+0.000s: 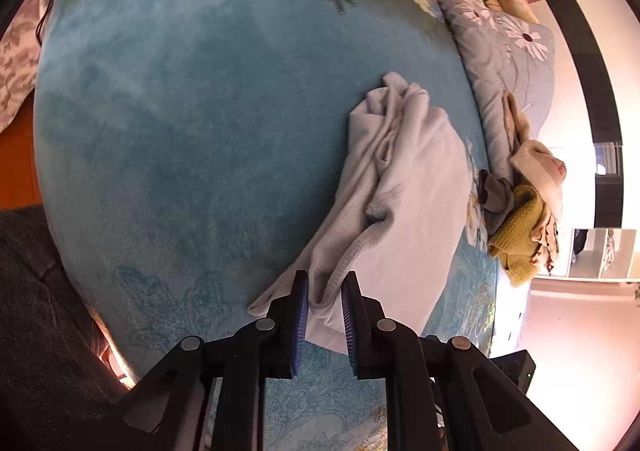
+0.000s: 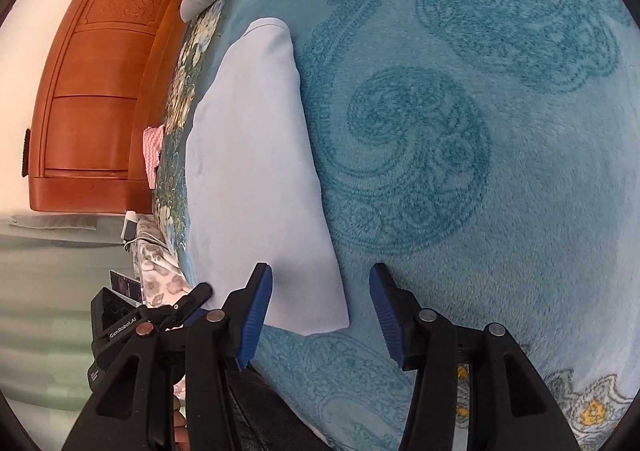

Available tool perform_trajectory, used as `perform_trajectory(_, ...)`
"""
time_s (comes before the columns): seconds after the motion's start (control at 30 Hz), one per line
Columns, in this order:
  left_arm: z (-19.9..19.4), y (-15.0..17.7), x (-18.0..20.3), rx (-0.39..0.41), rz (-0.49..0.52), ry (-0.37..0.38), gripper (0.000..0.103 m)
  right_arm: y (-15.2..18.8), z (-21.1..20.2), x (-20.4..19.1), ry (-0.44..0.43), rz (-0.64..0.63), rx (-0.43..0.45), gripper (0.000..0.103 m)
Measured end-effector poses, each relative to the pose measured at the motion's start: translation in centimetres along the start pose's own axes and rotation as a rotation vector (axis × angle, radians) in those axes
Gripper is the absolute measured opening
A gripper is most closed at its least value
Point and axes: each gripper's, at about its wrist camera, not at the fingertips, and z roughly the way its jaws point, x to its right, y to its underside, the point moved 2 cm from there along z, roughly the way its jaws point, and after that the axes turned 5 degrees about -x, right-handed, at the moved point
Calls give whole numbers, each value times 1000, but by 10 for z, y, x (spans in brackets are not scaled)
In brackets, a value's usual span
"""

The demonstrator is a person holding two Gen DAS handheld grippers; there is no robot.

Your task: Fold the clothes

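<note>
To your left, the blanket lies bare and open to pass. On the right, the garment bunches up, with a clothes pile and a pillow crowding the edge beyond it. By your right gripper, open blanket spreads rightward; the headboard walls the far left.

The only readable text was "GenRobot.AI", printed in white on a black plastic device body.
</note>
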Motion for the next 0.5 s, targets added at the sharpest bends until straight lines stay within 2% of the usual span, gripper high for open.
perform_trajectory(0.03, -1, 1, 1, 4, 13, -17, 6, 0, 0, 0, -1, 1, 0, 52)
perform_trajectory(0.1, -3, 2, 3, 9, 33, -50, 5, -1, 0, 0, -4, 3, 1, 52)
perform_trajectory(0.3, 2, 11, -5, -45, -21, -153, 5, 2, 0, -1, -1, -12, -3, 52)
perform_trajectory(0.5, 6, 8, -12, -48, -59, -135, 5, 5, 2, -3, 10, -36, -12, 52)
